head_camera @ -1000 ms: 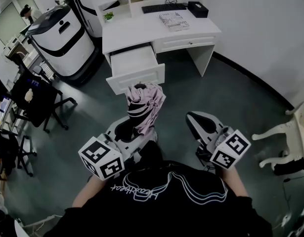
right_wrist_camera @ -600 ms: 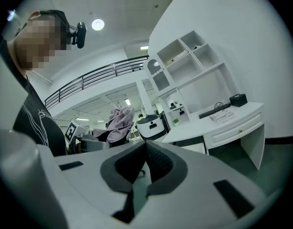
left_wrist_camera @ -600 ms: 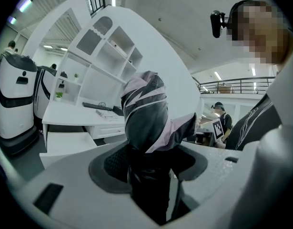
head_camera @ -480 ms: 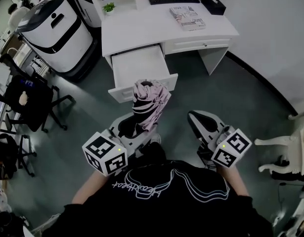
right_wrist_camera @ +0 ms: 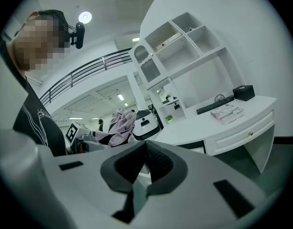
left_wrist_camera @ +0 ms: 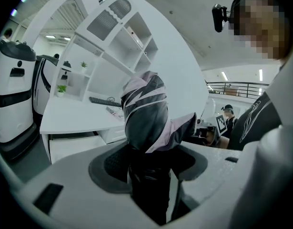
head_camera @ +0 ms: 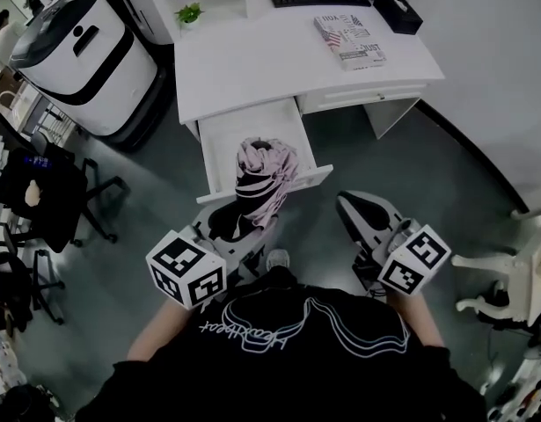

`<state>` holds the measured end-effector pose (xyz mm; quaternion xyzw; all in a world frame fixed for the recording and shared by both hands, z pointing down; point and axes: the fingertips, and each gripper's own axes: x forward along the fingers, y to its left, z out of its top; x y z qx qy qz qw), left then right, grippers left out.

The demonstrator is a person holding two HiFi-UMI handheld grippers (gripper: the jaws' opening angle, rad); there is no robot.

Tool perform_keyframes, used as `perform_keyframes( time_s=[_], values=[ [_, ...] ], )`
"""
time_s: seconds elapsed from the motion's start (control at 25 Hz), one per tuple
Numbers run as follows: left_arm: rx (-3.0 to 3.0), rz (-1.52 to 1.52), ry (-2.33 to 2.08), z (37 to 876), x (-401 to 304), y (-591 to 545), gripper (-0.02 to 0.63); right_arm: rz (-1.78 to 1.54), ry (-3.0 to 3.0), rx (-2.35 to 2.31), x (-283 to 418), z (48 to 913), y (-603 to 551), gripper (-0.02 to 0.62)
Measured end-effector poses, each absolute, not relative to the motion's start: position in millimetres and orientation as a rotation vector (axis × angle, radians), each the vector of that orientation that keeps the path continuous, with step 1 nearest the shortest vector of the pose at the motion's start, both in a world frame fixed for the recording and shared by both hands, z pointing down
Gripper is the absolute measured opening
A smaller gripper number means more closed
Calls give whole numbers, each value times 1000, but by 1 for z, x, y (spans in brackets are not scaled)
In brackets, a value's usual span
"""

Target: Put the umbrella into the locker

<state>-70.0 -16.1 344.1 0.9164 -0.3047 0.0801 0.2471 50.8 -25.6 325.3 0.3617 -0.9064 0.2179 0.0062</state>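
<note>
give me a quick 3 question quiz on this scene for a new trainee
1. Fill in: the right gripper, its jaws together, holds ___.
2. Which one grips the folded umbrella?
A) the left gripper
B) the right gripper
C) neither, it lies in the drawer
3. True or false: the drawer of the white desk is pulled open.

Key: 1 nothing; 2 A; 3 true
</note>
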Motion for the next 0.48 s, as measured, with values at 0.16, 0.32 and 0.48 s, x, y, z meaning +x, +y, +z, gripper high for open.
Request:
perform_keyframes(
  time_s=[0.16,0.32,0.48],
  values=[
    [2500,232,-828,350,-73,-24,230,663,-2831,1137,50,328,-33,3],
    [2491,293,-855,359,-87,-57,230,678,-2833,1133,40,332,-64,3],
    [2520,371,-891,364,-96,-75,231,680,-2833,1127,39,336,-72,3]
  ],
)
